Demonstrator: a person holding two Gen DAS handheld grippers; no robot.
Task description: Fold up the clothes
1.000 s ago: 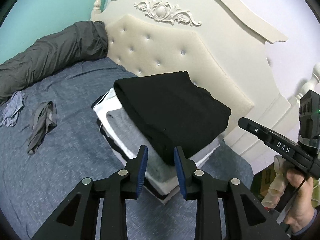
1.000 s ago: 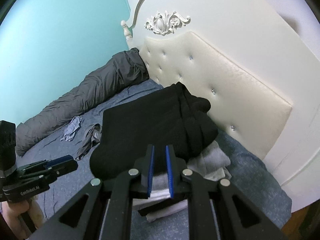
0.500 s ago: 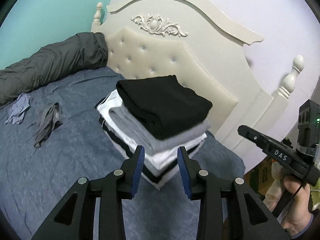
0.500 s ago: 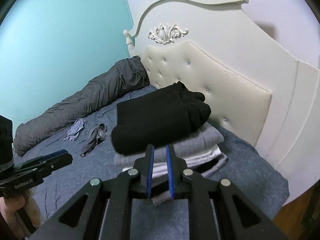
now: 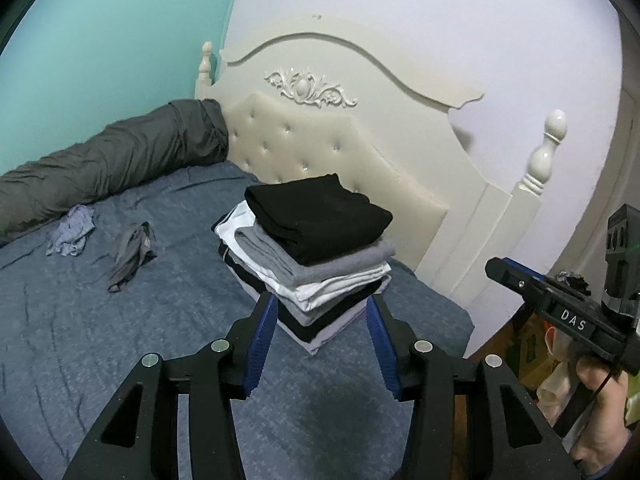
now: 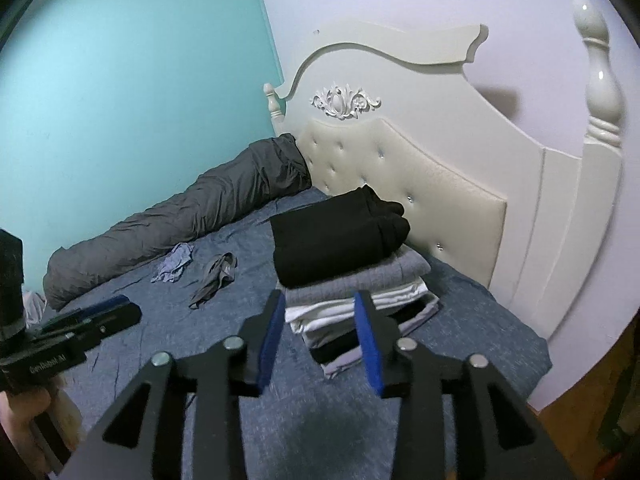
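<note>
Folded clothes (image 5: 316, 248) sit stacked by the headboard (image 5: 360, 152), two crumpled bits (image 5: 132, 252) lie loose nearby. Left gripper (image 5: 322, 320) and right gripper (image 6: 320, 320) both hang spread and empty, so grab loose ones by an edge

Bedroom corner. Turquoise wall (image 5: 100, 40) on one side, pale lilac-white wall (image 5: 460, 20) on the other, meeting behind a cream headboard (image 5: 360, 92) with a curved top edge, a carved floral ornament (image 5: 310, 88) and a button-tufted padded panel (image 5: 304, 148). Turned finial posts (image 6: 602, 80) at both ends. Below, a blue-grey bedsheet (image 5: 60, 320), creased, spread across the mattress. Rolled dark grey duvet (image 5: 112, 160) lying along the turquoise wall, one end against the headboard. Brown wooden floor (image 6: 580, 420) past the bed's edge. Dim, cool, even light.
</note>
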